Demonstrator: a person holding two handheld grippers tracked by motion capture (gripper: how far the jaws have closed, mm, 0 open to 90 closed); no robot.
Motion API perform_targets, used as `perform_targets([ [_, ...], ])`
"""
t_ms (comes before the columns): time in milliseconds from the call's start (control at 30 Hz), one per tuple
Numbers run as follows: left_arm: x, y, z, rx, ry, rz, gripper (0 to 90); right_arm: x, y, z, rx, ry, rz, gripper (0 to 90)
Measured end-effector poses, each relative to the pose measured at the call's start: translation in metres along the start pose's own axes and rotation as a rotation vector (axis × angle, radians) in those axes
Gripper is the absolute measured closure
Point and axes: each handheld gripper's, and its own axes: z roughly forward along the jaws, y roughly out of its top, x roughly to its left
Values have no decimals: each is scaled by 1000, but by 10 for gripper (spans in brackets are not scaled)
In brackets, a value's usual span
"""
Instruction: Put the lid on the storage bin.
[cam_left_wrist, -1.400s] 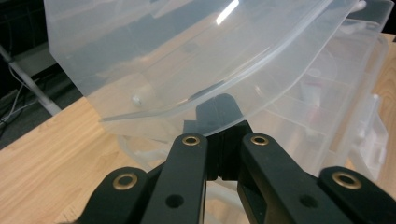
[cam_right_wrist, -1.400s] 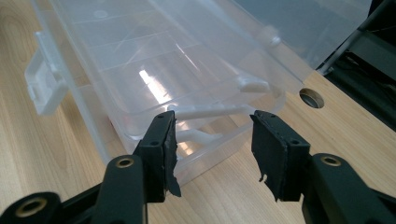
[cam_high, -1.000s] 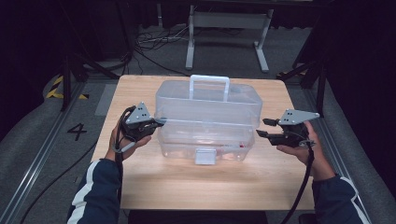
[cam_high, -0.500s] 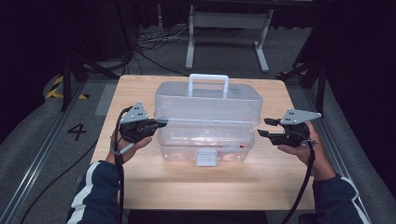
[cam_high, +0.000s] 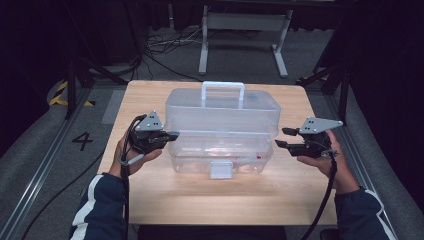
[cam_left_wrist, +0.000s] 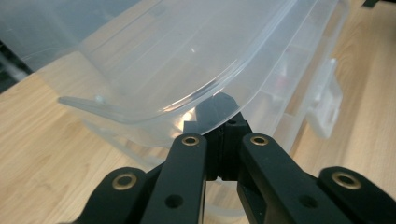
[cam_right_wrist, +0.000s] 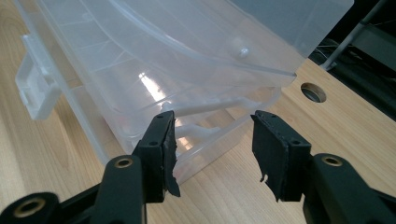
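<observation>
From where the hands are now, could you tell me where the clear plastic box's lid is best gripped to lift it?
Grip the clear plastic lid by its overhanging side rims, coming in level from both ends. The left hand-held gripper sits shut under the left rim; the right hand-held gripper stands open beside the right one. The front latch probably needs releasing first.

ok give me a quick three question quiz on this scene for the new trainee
1. True or false: the left gripper has its jaws shut at the edge of the clear box's lid.
2. Which gripper stands open beside the clear plastic box without touching it? A) left B) right
3. Fill in: the white latch sits on the box's ___ side, toward the person.

Key: 1 true; 2 B; 3 front.
</observation>
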Motion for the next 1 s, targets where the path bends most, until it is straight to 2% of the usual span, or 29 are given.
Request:
perform_targets([
  [67, -2, 0, 0, 17, 12, -2, 900, 0, 0, 0, 1, -1, -1, 502],
  [133, -3, 1, -1, 63, 11, 0, 900, 0, 0, 0, 1, 0, 0, 501],
  [233, -4, 1, -2, 55, 13, -3, 900, 0, -1, -1, 2, -1, 3, 502],
  [400, -5, -3, -4, 49, -9, -23, 895, -1, -2, -2, 1, -3, 5, 501],
  [467, -6, -5, -7, 51, -26, -32, 865, -1, -2, -3, 3, -7, 8, 502],
  [533, -4, -9, -11, 33, -78, -61, 863, -2, -3, -3, 2, -8, 13, 502],
  [567, -4, -9, -11, 33, -78, -61, 874, -2, -3, -3, 2, -8, 13, 502],
  [667, 3, -13, -16, 41, -175, -82, 867, -2, -3, -3, 1, -4, 9, 502],
  [767, 3, -16, -17, 55, -226, -62, 898, -1, -2, -3, 1, 0, 7, 502],
  [933, -1, -20, -27, 42, -195, -45, 896, -1, -2, -1, 6, 4, 7, 502],
  [967, -3, -21, -28, 44, -174, -36, 897, -1, -2, -1, 6, 3, 6, 501],
  [1000, -5, -23, -29, 70, -130, -23, 896, -1, -2, -2, 6, 1, 7, 502],
])
